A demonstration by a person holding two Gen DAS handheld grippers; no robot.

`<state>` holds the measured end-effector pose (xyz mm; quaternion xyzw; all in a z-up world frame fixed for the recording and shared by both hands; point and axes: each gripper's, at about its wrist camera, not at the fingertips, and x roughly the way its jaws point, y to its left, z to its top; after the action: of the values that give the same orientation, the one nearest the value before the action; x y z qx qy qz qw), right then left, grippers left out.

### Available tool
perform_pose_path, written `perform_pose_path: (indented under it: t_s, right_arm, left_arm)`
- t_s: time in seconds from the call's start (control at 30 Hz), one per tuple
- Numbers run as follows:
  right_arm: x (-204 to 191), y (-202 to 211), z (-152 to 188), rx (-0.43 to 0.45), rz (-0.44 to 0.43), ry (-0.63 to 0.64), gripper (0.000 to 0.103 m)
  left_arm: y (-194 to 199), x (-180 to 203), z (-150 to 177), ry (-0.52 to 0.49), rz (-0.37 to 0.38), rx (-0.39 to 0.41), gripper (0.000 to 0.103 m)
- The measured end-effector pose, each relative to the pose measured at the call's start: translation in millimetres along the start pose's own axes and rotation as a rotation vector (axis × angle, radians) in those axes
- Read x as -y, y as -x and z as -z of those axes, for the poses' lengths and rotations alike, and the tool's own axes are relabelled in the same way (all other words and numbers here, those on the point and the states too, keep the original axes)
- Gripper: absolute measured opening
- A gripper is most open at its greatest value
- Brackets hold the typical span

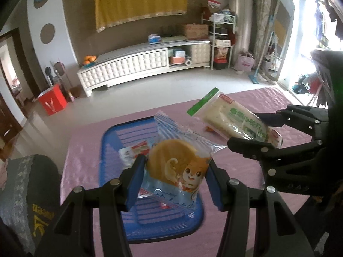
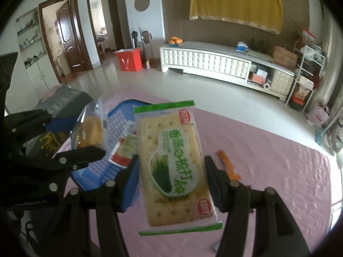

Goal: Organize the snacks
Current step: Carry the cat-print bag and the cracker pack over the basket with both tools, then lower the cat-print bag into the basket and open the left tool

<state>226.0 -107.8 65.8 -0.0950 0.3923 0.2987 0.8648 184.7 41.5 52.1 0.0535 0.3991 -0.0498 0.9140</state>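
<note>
Far left, a grey-and-black bag (image 1: pixel 27 197) at the table's near-left edge, partly in view. Pink cloth (image 1: pixel 246 107) covering the table. Blue tray (image 1: pixel 113 135), slatted, left of centre on the cloth; inside it one red-and-white packet (image 1: pixel 134 150), with another red-edged packet showing under the held cake. Left gripper (image 1: pixel 176 182), above the tray: jaws part-way apart and clamped on the two sides of the cake (image 1: pixel 178 167), a round golden cake in a clear and pale-blue wrapper with a cartoon figure; the wrapper is lifted clear of the tray. Orange wrapper (image 2: pixel 228 166), small, lying alone on the cloth right of the tray, near the right gripper. Right gripper (image 2: pixel 169 184), to the right of the left one and also off the table: jaws roughly half apart, pressed on the long edges of the crackers (image 2: pixel 171 167), a flat pack of square crackers with green ends and a green herb picture, held tilted with one end raised toward the far side. Far background: white cabinet (image 1: pixel 128 64), yellow cloth (image 1: pixel 139 2) on the wall, red box (image 1: pixel 52 102) on the floor at left.
</note>
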Motion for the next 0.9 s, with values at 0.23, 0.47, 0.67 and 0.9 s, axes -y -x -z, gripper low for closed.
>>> perform_pose_path:
  t_s: [0.23, 0.47, 0.67, 0.9]
  right_arm:
    - [-27.7, -30.7, -17.9, -0.031, -0.039, 0.016, 0.063]
    - [-46.1, -63.5, -12.4, -0.1, -0.036, 0.041, 0.063]
    - [-48.5, -81.7, -5.5, -0.151, -0.024, 0.047, 0.063]
    - [-53.2, -85.0, -3.3, -0.168, -0.017, 0.058, 0.063]
  left_arm:
    - [-0.7, -42.2, 16.2, 0.059, 0.006, -0.025, 0.052]
    - [-32.7, -61.3, 41.3, 0.091, 0.03, -0.099, 0.052]
    - [-61.4, -63.1, 61.0, 0.079, 0.05, -0.164, 0.052]
    - [-80.9, -62.2, 80.5, 0.135, 0.087, -0.257, 0.052]
